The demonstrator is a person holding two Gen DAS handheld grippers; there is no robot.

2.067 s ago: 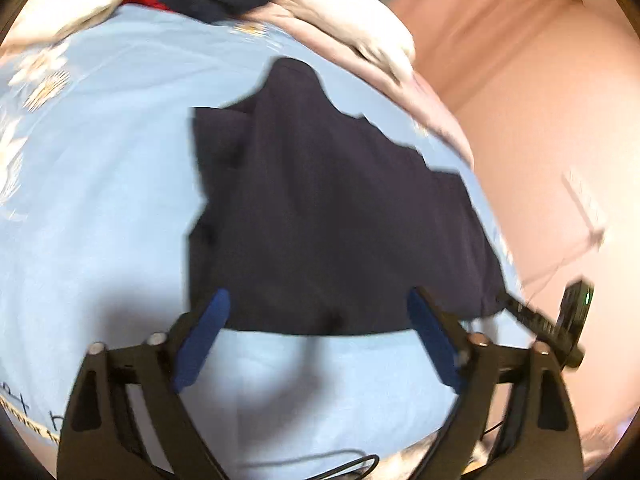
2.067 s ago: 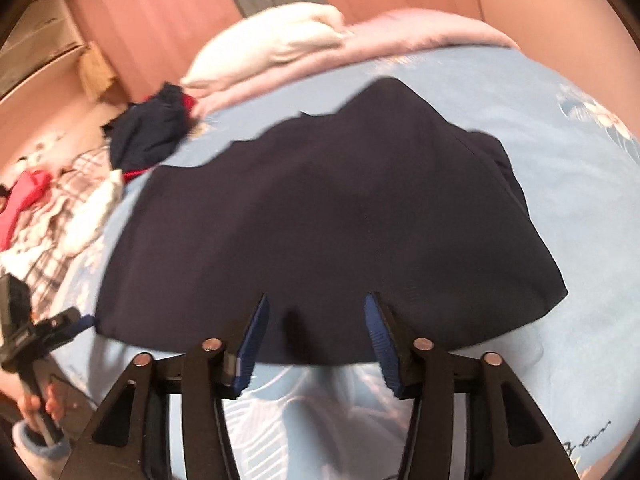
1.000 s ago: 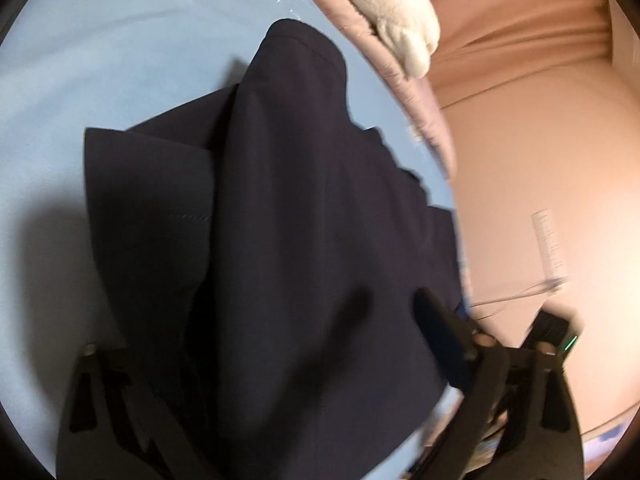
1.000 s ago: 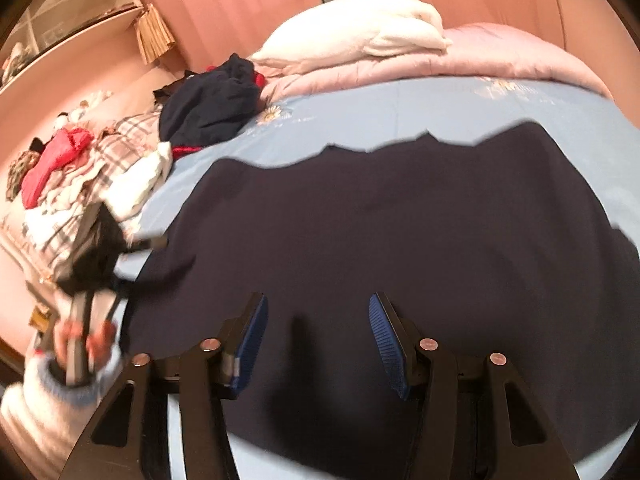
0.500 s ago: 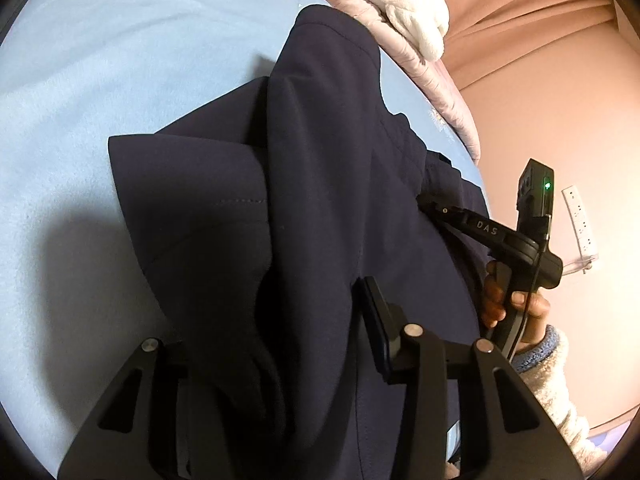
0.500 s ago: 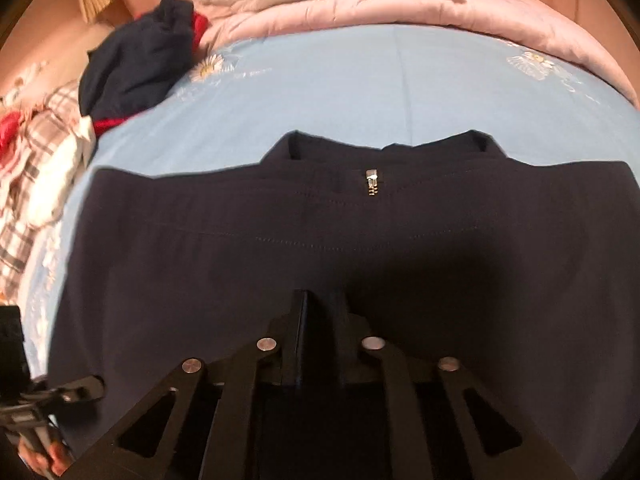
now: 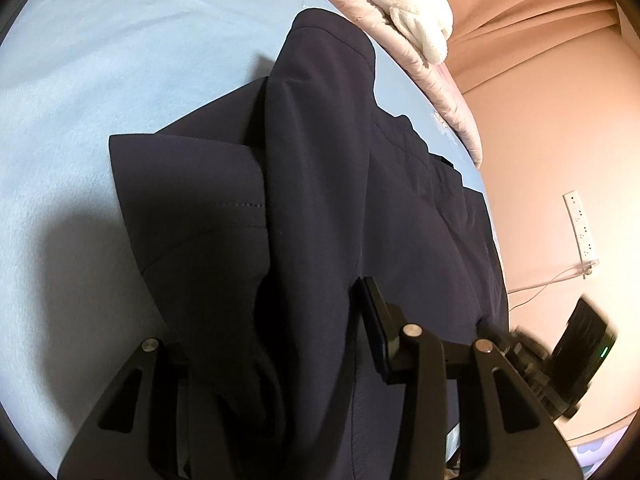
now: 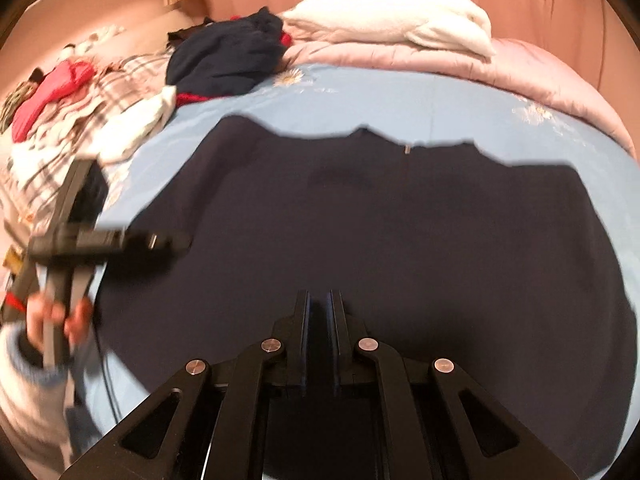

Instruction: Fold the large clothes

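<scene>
A large dark navy garment [image 8: 380, 220] lies spread on the light blue bedsheet [image 8: 400, 100]. It also fills the left wrist view [image 7: 320, 180], partly folded over itself along a lengthwise ridge. My left gripper [image 7: 304, 320] is shut on a bunched fold of the navy garment; its left finger is hidden under the cloth. My right gripper [image 8: 318, 320] is shut on the garment's near edge. The left gripper also shows in the right wrist view [image 8: 120, 240], blurred, at the garment's left edge. The right gripper shows blurred in the left wrist view [image 7: 568, 360].
A pile of clothes [image 8: 80, 112] and a dark bundle [image 8: 228, 60] lie at the far left of the bed. A white pillow [image 8: 400, 20] on a pink quilt [image 8: 520, 68] sits at the far side. A wall socket strip [image 7: 580, 224] hangs at right.
Both grippers went from open above the garment's edge to shut on the cloth. The right gripper has since pulled back, so more of the garment shows.
</scene>
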